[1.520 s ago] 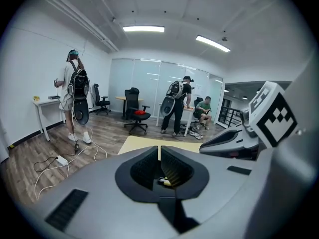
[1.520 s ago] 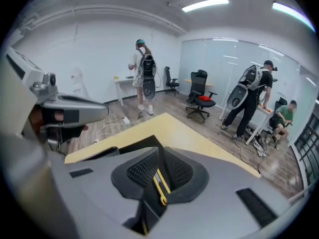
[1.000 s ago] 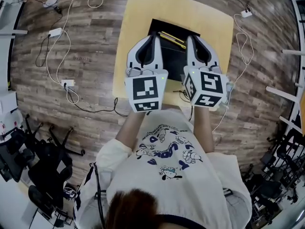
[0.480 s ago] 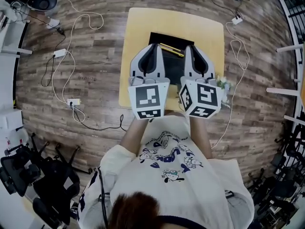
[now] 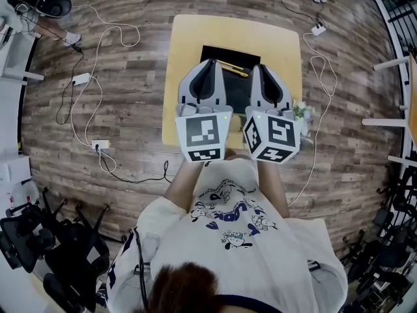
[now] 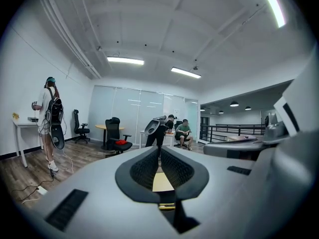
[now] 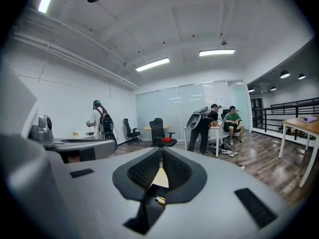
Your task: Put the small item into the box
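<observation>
- Small item (image 5: 301,111): my guess is it's the pale greenish bit on the table's right edge, just beside my right claw. It's too small to be sure.
- Left claw (image 6: 159,152) is clenched. The tips meet, and all I see through the slit between the pads is yellow tabletop.
- Right claw (image 7: 160,153) is the same: pinched closed with nothing in it. A tiny yellow speck (image 7: 159,199) shows below the jaws, but I can't tell what it is.
- So progress looks like zero to me. Nothing is picked up, and the grab, the carry and the drop are all left to do.
- Box (image 5: 221,47) is the black one on the table (image 5: 195,31), partly under both claws. A couple of yellow sticks (image 5: 233,66) lie in its far end. Whether those count as the task's stuff, no idea.
- Pose: both claws sit side by side, close but with a gap between them, over the near half of the box. They're roughly level and point out into the room, not down.
- Marker cubes face back at my chest, with my forearms tucked in.
- I'd guess the right claw needs to open and tip down first.
</observation>
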